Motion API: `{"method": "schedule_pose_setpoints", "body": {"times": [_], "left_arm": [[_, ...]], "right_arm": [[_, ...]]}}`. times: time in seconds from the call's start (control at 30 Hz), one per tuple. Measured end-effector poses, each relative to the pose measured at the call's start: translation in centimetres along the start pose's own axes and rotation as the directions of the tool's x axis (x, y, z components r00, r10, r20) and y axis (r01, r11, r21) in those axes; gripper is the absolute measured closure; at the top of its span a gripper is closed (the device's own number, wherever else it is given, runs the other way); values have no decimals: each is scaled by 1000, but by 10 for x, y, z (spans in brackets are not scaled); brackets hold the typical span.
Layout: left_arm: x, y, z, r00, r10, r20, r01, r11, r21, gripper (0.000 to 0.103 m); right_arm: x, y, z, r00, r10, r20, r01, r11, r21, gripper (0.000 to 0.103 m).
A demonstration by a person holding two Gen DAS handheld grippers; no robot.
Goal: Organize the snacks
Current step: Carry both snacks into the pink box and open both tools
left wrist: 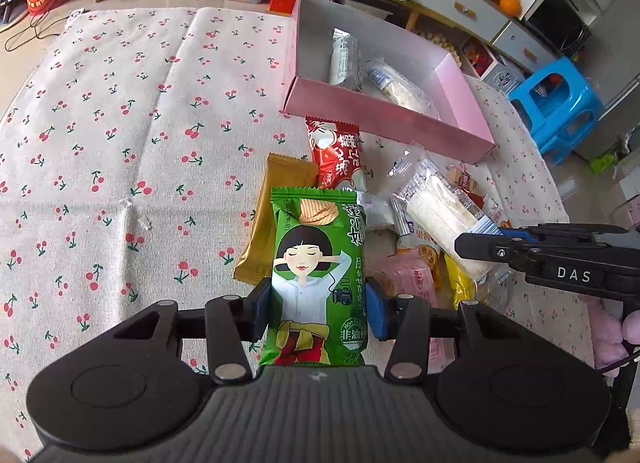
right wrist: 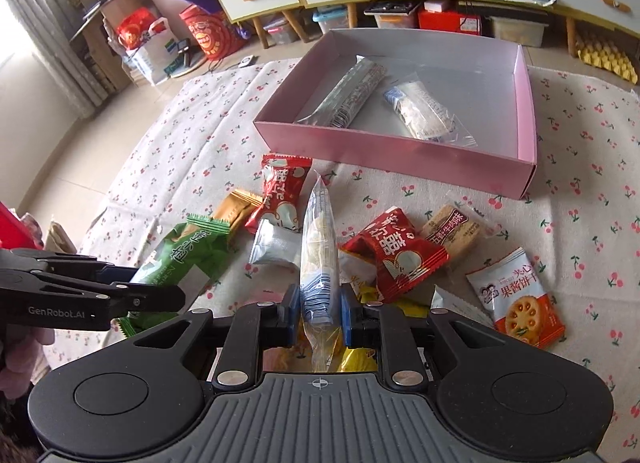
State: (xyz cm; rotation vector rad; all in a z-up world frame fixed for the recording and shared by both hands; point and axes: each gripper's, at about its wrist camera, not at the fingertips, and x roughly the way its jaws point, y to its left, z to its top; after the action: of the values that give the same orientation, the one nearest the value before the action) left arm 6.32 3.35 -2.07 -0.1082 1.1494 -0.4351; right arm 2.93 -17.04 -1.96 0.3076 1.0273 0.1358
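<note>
My left gripper (left wrist: 318, 313) is shut on a green snack packet (left wrist: 316, 275) with a cartoon girl, held above the cloth; the packet also shows in the right wrist view (right wrist: 184, 255). My right gripper (right wrist: 319, 313) is shut on a clear white-and-blue packet (right wrist: 318, 247), held edge-up; it also shows in the left wrist view (left wrist: 444, 219). A pink box (right wrist: 400, 151) ahead holds two clear wrapped snacks (right wrist: 352, 97). Loose snacks lie in front of the box: a red packet (right wrist: 396, 253), a gold packet (left wrist: 276, 215), a white-and-orange biscuit packet (right wrist: 516, 299).
A cherry-print cloth (left wrist: 120, 143) covers the surface. A blue plastic stool (left wrist: 560, 107) stands at the right. Cabinets and storage bins (right wrist: 332, 19) line the far side on the floor.
</note>
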Motion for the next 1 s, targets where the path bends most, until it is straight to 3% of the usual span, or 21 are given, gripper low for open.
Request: {"method": "schedule_pose_setpoints", "body": {"times": [0.47,1.0], "left_arm": [[-6,8,19,999,6,45,-4,999,-48,59],[-1,-4,56,990,-24,142,37,995,-92,59]], "right_arm": [[-14,-12,16,995,94,41,-99,982,159,85],[-17,-47,55,986,79,149,-127,930,344,85]]}}
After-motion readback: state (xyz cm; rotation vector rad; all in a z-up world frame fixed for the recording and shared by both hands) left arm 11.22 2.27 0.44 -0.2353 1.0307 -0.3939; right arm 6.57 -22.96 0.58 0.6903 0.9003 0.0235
